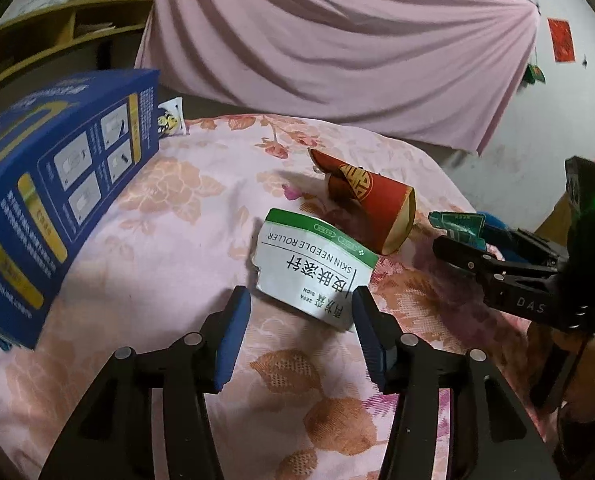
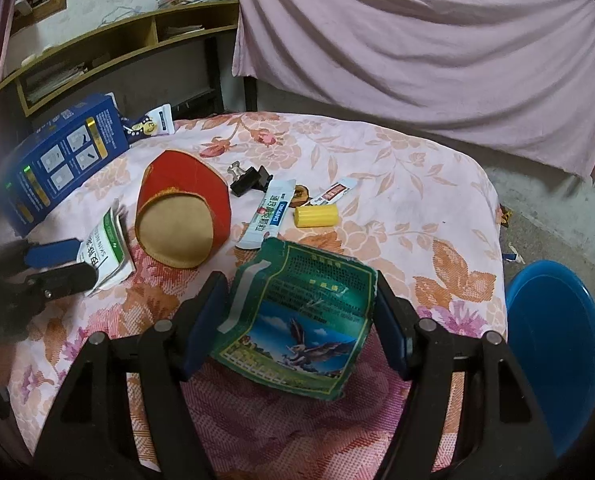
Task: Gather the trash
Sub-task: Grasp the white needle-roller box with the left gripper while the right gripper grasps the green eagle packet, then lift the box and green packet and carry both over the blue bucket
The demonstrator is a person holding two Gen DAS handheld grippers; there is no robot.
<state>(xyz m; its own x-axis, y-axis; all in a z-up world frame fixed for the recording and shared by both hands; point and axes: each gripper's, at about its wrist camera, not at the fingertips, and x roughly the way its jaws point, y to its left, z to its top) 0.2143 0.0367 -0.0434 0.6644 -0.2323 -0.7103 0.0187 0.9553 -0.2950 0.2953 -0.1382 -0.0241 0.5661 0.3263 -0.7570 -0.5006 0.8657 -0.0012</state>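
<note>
Trash lay across the floral-clothed table point(image 2: 417, 168). Largest, the green foil packet point(image 2: 297, 320) sat clamped edge-to-edge in the wide right gripper point(image 2: 295, 322). Smaller, the white sachet point(image 1: 309, 268) sat between the left gripper point(image 1: 301, 308) pads, contact unclear. Both appeared light, thin, crushable; edge grips suit.

right gripper point(image 2: 299, 312): jaws wide, clamped on green eagle-print packet point(image 2: 297, 320) edges | left gripper point(image 2: 63, 262): at white-green sachet point(image 2: 105, 250), grip unclear | red paper cup point(image 2: 181, 216) on its side on floral tablecloth point(image 2: 417, 208)
</note>
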